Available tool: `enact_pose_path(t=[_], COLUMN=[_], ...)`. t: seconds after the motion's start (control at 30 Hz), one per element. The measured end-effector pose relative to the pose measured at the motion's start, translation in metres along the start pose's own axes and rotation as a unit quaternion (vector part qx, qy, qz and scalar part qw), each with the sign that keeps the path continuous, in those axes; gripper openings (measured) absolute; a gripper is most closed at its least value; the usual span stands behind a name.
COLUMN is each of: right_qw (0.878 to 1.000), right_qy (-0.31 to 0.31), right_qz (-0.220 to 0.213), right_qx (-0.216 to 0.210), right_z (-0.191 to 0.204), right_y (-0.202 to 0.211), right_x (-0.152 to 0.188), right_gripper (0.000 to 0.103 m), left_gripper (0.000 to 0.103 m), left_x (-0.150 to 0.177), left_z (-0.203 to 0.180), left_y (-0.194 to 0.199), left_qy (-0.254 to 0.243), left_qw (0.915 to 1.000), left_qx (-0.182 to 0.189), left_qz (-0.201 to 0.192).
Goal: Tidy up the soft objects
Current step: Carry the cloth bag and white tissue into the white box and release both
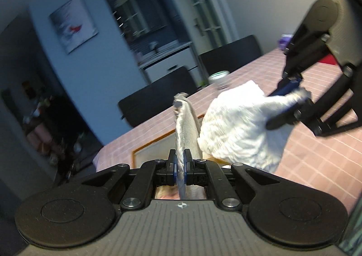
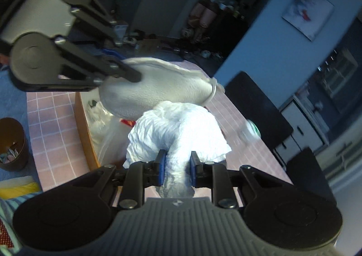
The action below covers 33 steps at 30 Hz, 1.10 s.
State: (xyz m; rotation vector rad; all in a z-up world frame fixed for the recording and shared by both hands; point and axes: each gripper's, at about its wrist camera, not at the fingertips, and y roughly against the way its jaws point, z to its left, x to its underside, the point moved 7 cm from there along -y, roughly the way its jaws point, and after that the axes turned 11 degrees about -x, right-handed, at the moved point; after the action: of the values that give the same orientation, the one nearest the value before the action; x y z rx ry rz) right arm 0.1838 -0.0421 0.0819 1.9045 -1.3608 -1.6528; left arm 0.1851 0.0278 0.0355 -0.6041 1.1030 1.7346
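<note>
My left gripper (image 1: 180, 161) is shut on a thin white face mask (image 1: 186, 125), seen edge-on and held up above the table. In the right wrist view the mask (image 2: 158, 88) shows as a cupped shell with an elastic loop, hanging from the left gripper (image 2: 124, 64). My right gripper (image 2: 176, 165) is shut on a crumpled white paper tissue (image 2: 181, 127), its blue pads pressing both sides. From the left wrist view the tissue (image 1: 239, 129) hangs from the right gripper (image 1: 287, 102), just right of the mask. Both are lifted over a wooden-rimmed tray (image 2: 84, 134).
The table (image 1: 316, 161) wears a pink checked cloth. A clear plastic bag (image 2: 108, 134) lies in the tray (image 1: 144, 146). A white-and-green jar (image 1: 218, 76) stands near the table's far edge, with black chairs (image 1: 158, 102) behind. A brown bin (image 2: 11, 143) stands on the floor.
</note>
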Motion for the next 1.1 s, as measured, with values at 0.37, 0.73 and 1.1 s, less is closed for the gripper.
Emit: enact_pose_path(t=[0.37,0.73,1.1], right_qw=[0.998,0.993,0.985], right_qy=[0.004,0.034,0.031], right_qz=[0.057,0.111,0.167], right_qx=[0.030,0.031,0.022], right_z=[-0.027,-0.033,-0.043], right_y=[-0.107,-0.187,-0.223], right_x=[-0.040,-0.041,-0.026], right_gripper=[0.020,0.020,0.026], left_gripper=[0.005,0.005,0.006], left_x=[0.024,0.067,0.073], left_z=[0.056,0.056,0.053], left_y=[-0.070,-0.113,-0.134], left_qy=[0.071,0.099,0.101], left_qw=[0.9956,0.9861,0.9814], left_qx=[0.009,0.047,0.057], left_qz=[0.059,0.125,0.153])
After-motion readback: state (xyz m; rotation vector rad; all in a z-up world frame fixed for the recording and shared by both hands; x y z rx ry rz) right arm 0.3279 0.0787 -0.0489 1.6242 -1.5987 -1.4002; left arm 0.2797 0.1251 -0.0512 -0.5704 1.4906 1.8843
